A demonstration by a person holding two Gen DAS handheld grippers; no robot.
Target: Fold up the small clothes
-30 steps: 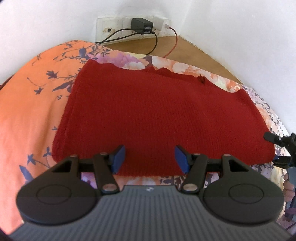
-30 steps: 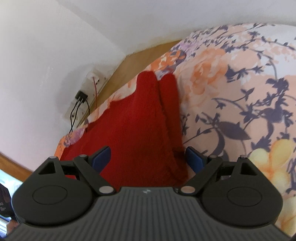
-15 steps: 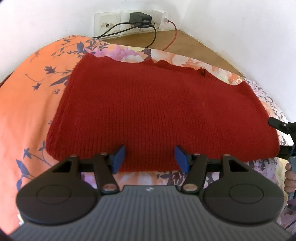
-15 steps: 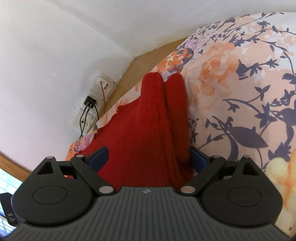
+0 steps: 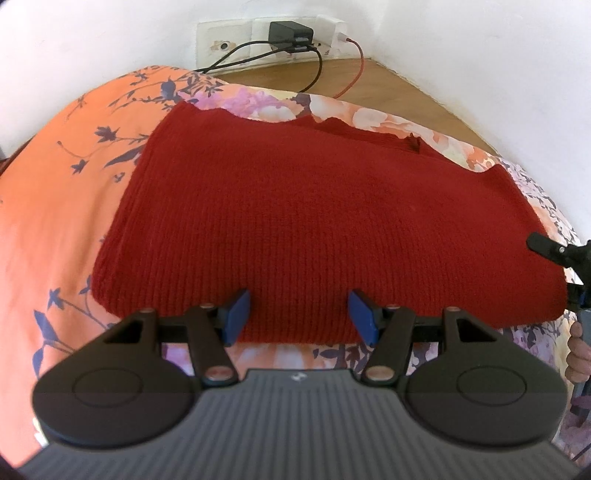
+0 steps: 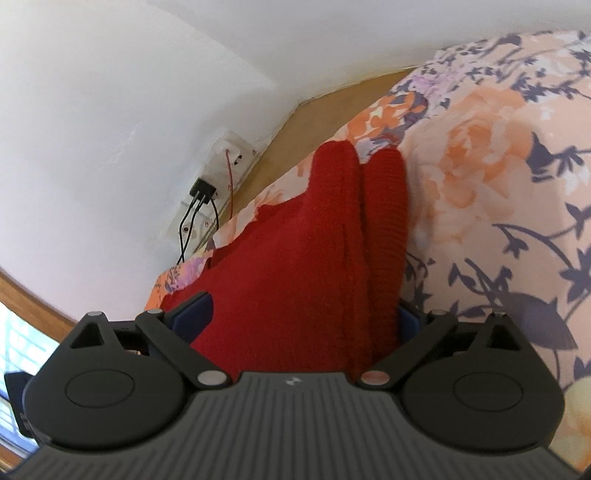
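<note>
A red knitted garment [image 5: 325,221] lies folded on the floral bedsheet [image 5: 55,221]. My left gripper [image 5: 297,314] is open, its blue pads at the garment's near edge with the knit between them. My right gripper [image 6: 295,317] is open around the garment's right end [image 6: 295,266], where two folded layers show; the cloth fills the space between the jaws, and the right pad is mostly hidden behind the cloth. The right gripper's tip also shows in the left wrist view [image 5: 546,249] at the garment's right edge.
A wall socket plate with a black charger [image 5: 290,33] and a red cable [image 5: 354,62] sits at the corner behind the bed. A wooden ledge [image 5: 388,92] runs along the white walls. Floral sheet [image 6: 498,184] extends to the right of the garment.
Both grippers have moved forward onto the garment. The right gripper now has the garment's end deep between its jaws. The garment itself has not shifted.
</note>
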